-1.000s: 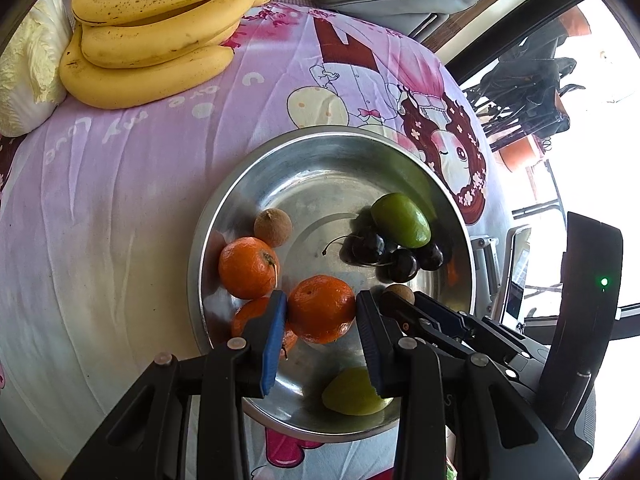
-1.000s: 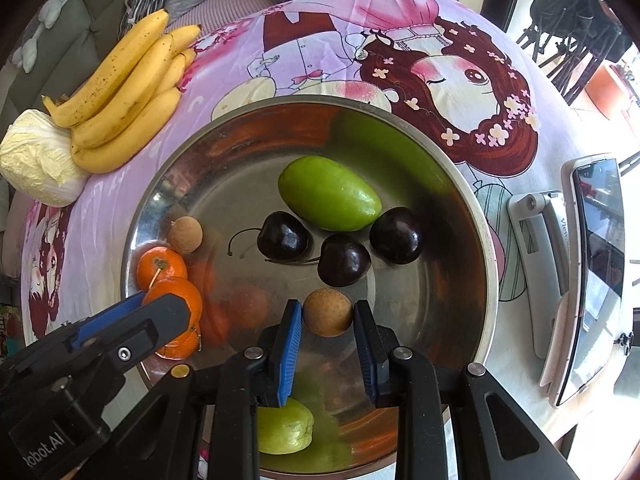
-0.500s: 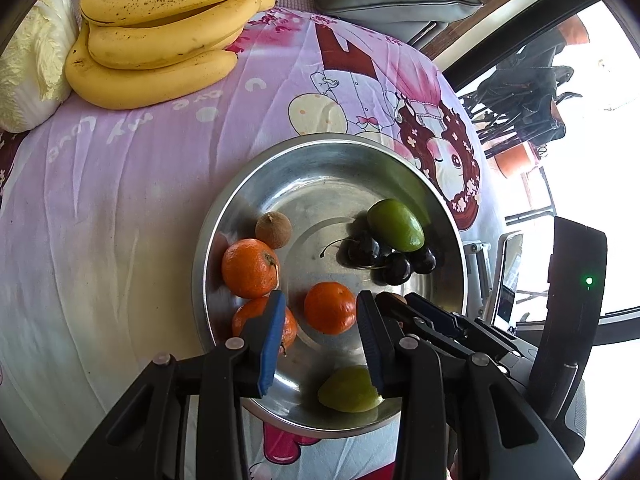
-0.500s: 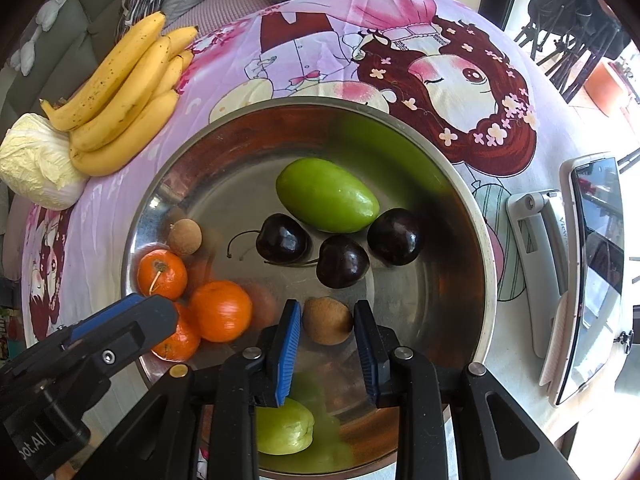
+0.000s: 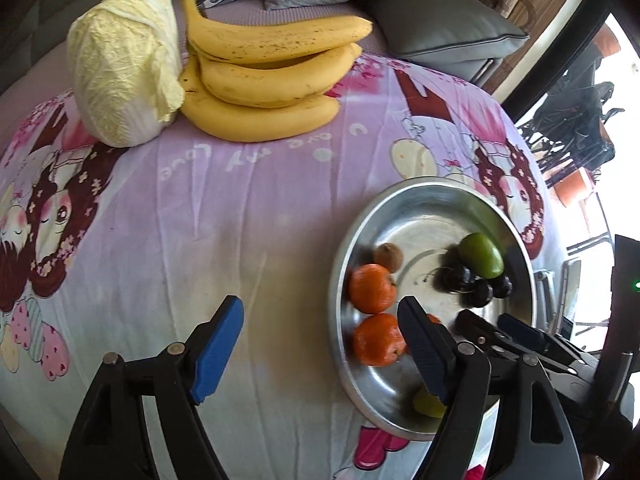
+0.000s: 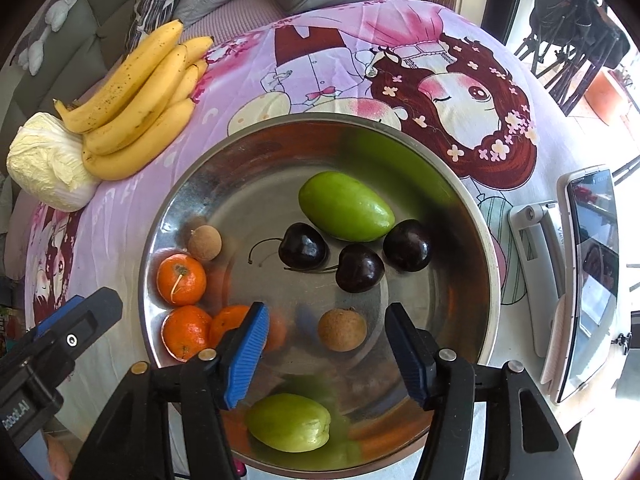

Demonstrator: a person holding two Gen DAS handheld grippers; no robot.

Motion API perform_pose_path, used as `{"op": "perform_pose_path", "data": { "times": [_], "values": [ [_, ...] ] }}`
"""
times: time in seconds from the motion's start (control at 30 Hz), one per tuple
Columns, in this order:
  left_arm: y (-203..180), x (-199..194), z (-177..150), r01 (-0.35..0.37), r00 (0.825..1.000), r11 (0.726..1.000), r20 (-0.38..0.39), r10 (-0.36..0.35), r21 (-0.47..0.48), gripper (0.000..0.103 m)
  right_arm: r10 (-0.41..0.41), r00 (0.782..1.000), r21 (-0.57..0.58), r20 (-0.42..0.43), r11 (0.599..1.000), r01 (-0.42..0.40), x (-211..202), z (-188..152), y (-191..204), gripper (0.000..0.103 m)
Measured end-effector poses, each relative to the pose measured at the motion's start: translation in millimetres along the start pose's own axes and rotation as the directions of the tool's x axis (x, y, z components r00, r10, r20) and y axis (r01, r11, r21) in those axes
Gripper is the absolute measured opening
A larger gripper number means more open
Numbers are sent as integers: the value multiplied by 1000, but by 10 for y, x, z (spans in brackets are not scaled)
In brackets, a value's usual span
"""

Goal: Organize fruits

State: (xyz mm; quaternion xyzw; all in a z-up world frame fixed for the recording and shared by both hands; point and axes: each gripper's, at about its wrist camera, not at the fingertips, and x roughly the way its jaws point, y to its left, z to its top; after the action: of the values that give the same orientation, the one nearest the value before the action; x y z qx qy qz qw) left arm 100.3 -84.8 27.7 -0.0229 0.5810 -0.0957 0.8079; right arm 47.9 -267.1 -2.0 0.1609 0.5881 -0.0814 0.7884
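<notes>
A steel bowl [image 6: 494, 280] on the pink cartoon cloth holds three oranges [image 6: 181, 274], three dark cherries [image 6: 303, 246], two green fruits [image 6: 346, 206] and two brown longans [image 6: 204, 242]. My right gripper [image 6: 328, 352] hangs over the bowl's near side with its jaws opening. The second longan [image 6: 342, 329] lies on the bowl floor between them, clear of both pads. My left gripper [image 5: 320, 344] stands to the left of the bowl [image 5: 336, 280], its jaws opening with nothing held. The right finger overlaps the oranges [image 5: 372, 288].
A bunch of bananas [image 5: 264, 80] and a pale cabbage [image 5: 120, 64] lie at the far side of the cloth. Grey cushions [image 5: 436, 28] sit behind them. A phone on a white stand [image 6: 592, 272] is right of the bowl.
Both grippers have opened. The left let go of an orange and the right of a longan; both fruits now lie in the bowl. The left gripper swung left, away from the bowl.
</notes>
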Motion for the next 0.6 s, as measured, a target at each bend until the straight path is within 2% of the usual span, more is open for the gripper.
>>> {"op": "perform_pose_path", "data": {
  "times": [0.13,0.27,0.43,0.6],
  "values": [
    [239,68,-9,-71,997,996,-11,71,-45,87,-8,1000,-15,-2,1000,8,5,-5,78,70],
    [409,74,-30,-102,995,992,-6,101,-72,94,2,1000,-23,1,1000,-2,16,-9,123,81],
    [515,89,-70,-112,994,990,-19,111,-85,94,-7,1000,-36,-1,999,7,39,18,183,86],
    [555,53,-127,-139,990,986,2,140,-95,94,5,1000,-43,24,999,-4,-43,7,217,100]
  ]
}}
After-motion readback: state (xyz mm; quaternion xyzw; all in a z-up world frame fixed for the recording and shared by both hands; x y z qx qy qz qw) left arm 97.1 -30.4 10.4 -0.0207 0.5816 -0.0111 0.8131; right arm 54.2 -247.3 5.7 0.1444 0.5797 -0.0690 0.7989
